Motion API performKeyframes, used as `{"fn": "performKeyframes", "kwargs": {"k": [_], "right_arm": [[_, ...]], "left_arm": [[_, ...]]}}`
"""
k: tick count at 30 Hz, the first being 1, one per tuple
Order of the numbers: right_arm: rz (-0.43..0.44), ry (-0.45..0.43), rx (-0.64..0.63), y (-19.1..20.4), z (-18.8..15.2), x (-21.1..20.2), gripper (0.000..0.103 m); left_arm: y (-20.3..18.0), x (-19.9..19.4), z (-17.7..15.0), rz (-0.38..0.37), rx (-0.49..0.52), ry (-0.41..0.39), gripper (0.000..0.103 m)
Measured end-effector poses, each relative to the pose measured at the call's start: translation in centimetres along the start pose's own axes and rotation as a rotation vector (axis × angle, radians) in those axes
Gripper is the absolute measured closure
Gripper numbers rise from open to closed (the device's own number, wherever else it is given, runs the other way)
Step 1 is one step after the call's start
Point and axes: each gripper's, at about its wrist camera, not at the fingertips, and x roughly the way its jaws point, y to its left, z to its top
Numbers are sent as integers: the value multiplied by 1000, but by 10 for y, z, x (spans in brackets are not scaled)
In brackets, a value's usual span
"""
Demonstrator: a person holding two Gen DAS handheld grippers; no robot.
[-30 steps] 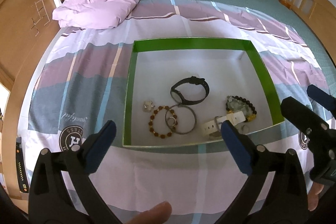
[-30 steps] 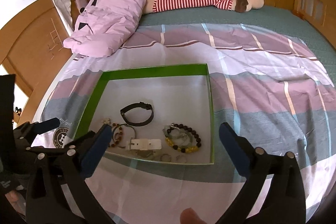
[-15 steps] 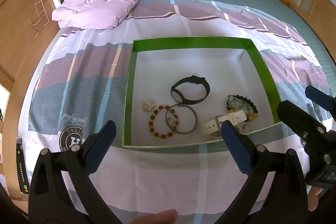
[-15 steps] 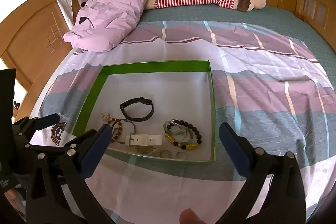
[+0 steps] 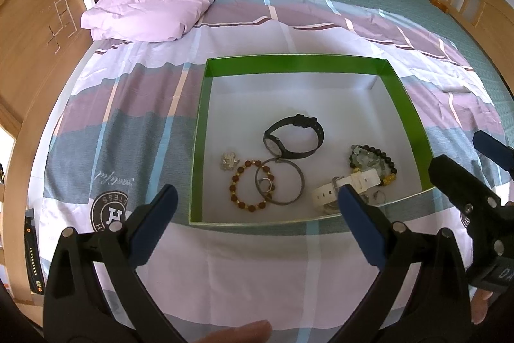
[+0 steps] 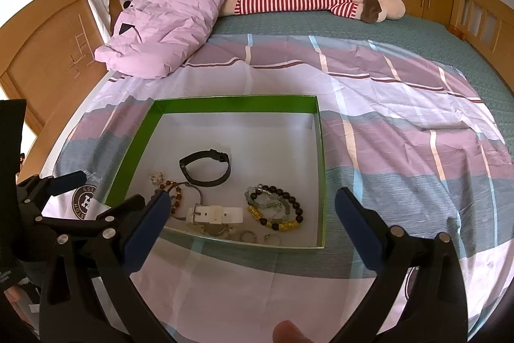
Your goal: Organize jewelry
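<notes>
Jewelry — a black strap watch (image 5: 294, 135), a brown beaded bracelet (image 5: 249, 190) — lies in a green-walled cardboard box (image 5: 295, 65) on an "H"-crested striped bedsheet (image 5: 110, 212), both tools (image 5: 257, 208) (image 6: 252, 209) wide, empty.

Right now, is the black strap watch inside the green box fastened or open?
Fastened: the black strap watch forms one closed loop on the green box floor.

Both wrist cams face fwd, near, sharing green box (image 5: 414, 118).
</notes>
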Motion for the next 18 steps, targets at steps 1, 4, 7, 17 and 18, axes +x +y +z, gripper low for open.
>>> {"fn": "performKeyframes", "kwargs": {"k": [1,4,7,17,18], "right_arm": [[-2,1,-1,0,0,0,1],[-5,1,-7,0,-1,1,1],[-6,1,-6,1,-1,1,1],[-9,3,-10,0,-1,2,1],[-10,3,-11,-1,-1,2,1]], "left_arm": [[0,1,0,0,0,1,2],[0,2,0,2,-1,4,2],[0,2,0,4,-1,5,2],[0,3,0,4,-2,8,2],[0,4,0,5,-2,8,2]]}}
